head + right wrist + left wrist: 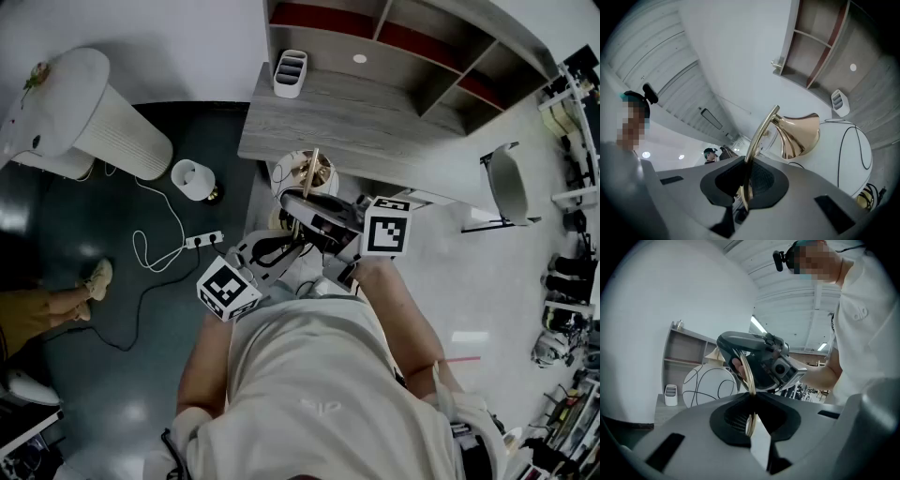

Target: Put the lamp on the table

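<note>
The lamp (298, 176) has a white globe with black lines and a thin gold frame (310, 167). It hangs in front of the grey wooden table (375, 117), just off its near edge. Both grippers hold the gold frame. My left gripper (751, 411) is shut on the gold ring (749, 378), with the globe (710, 385) beyond it. My right gripper (745, 183) is shut on the gold stem (758, 133), below the gold trumpet shade (799, 133) and beside the globe (848, 154). In the head view the left gripper (289, 230) and right gripper (317, 204) meet under the lamp.
A white organiser (290, 73) stands at the table's back left, under shelves. On the dark floor at left are a small lamp (194, 180), a power strip (204, 240) with cable, a tall white ribbed object (98, 117) and someone's foot (97, 278). A chair (506, 183) stands right.
</note>
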Available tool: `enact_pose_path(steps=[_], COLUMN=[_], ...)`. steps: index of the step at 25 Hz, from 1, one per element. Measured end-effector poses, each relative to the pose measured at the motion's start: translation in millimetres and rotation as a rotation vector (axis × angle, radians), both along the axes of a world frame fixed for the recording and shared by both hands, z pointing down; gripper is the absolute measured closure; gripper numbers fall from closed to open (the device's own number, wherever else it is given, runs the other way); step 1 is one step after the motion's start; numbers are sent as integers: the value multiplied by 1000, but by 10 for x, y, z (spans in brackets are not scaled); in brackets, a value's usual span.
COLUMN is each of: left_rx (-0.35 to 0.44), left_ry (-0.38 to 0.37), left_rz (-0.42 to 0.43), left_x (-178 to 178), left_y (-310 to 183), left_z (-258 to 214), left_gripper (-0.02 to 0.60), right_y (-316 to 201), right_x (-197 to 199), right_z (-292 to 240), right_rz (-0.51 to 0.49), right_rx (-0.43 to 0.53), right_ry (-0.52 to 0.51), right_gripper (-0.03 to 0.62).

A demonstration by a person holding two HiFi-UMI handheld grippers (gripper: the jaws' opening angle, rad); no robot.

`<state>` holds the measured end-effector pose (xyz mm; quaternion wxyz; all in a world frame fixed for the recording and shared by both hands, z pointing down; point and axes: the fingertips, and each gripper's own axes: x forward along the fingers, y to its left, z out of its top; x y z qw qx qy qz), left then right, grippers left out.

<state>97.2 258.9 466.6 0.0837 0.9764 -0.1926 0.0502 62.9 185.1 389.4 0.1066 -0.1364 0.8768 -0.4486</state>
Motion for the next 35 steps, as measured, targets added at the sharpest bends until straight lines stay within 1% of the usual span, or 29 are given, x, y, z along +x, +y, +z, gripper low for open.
enact_pose_path(steps=[4, 10, 14, 18, 28, 35], left_rx=[5, 9, 14, 10, 0, -1], left_ry=[-1, 24, 41, 57, 77, 89], left_rz=[12, 52, 86, 99, 49, -1], left_x=[-130, -657, -868, -1045, -1401, -1313], left_y=[-38, -287, -376, -489, -861, -1477], left_z=[-67, -33, -60, -64, 21, -30], left_gripper=[532, 532, 532, 532, 532, 532], right_y=[-35, -300, -409, -531, -899, -1496], right_x=[-124, -615, -783, -932, -1334, -1277], right_z=[-74, -28, -49, -38, 66, 11], right_rz=[15, 64, 109, 127, 69, 10], right_rx=[5, 5, 2, -1, -5, -6], right_ry=[9, 6, -10, -3, 5, 2], right_gripper=[554, 554, 554, 554, 554, 554])
